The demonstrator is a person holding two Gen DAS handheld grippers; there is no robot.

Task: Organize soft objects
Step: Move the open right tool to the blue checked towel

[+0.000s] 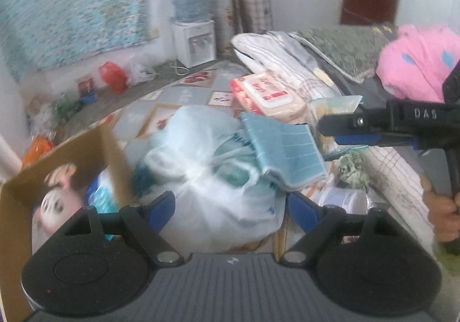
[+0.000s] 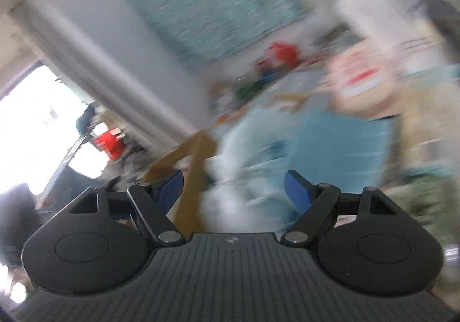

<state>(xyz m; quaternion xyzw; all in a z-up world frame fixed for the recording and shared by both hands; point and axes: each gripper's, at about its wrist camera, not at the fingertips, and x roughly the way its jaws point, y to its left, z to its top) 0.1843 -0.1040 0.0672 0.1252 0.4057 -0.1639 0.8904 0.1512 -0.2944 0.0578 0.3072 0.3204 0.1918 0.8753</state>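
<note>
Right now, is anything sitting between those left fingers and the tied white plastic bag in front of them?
Nothing visible. The left gripper is open, and the white plastic bag lies straight ahead between its fingers. The folded blue cloth rests on the bag's far side, and the cardboard box stands to the left.

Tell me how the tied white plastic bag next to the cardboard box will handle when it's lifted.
The bag probably sags and changes shape: it looks thin, gathered at a knot, with soft teal cloth showing through. Likely light for its bulk. The film may slip between pads, so the knot seems the safer grip. The folded blue cloth leaning on it may slide off.
</note>
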